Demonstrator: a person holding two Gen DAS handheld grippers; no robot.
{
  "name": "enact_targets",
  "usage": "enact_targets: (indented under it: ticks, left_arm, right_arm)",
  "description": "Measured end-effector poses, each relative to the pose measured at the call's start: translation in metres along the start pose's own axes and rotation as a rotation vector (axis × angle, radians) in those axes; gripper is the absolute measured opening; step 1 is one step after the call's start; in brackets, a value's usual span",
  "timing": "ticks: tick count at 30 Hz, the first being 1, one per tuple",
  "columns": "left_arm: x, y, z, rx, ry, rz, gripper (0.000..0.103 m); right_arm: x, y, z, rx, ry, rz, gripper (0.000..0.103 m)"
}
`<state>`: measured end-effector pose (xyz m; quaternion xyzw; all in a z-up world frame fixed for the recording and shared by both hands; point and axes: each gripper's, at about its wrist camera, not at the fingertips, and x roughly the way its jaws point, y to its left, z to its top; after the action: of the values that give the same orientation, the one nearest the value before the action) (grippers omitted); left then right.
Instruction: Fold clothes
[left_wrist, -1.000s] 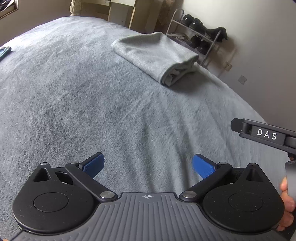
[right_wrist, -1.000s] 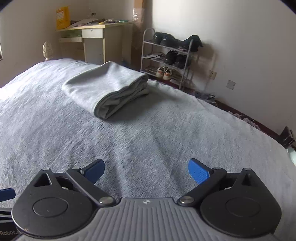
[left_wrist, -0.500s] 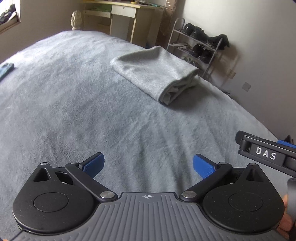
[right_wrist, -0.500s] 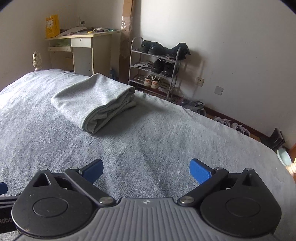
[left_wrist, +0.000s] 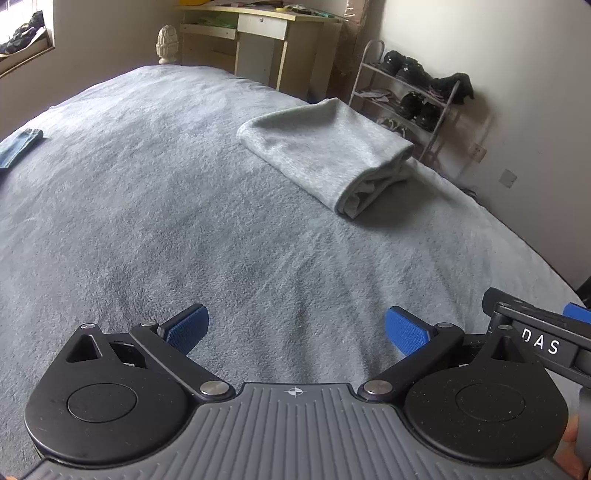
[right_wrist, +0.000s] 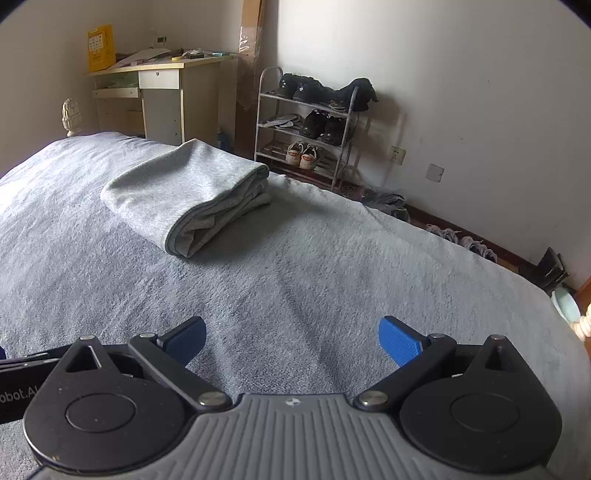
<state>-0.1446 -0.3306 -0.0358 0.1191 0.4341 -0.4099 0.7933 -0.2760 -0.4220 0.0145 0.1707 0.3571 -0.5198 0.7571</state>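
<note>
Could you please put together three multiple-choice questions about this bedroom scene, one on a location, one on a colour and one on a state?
1. Where does the folded grey garment lie?
A. on the bed
B. on the desk
C. on the shoe rack

2. What colour are the pads of the left hand-held gripper?
A. red
B. blue
C. white

3. In what state is the right hand-held gripper?
A. shut on the garment
B. shut on nothing
C. open and holding nothing

Answers:
1 A, it rests on the grey bed cover, far ahead of both grippers.
2 B, both pads show blue.
3 C, its pads stand wide apart over bare cover.
</note>
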Motion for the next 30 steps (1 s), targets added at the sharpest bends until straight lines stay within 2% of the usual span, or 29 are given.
enact_targets:
  ticks: [30]
  left_arm:
    - [-0.0012, 0.0011, -0.0019, 0.005, -0.003, -0.004, 0.102]
  right_arm:
    - [-0.0037, 0.0012, -0.0035, -0.022, 0.001, 0.004, 0.102]
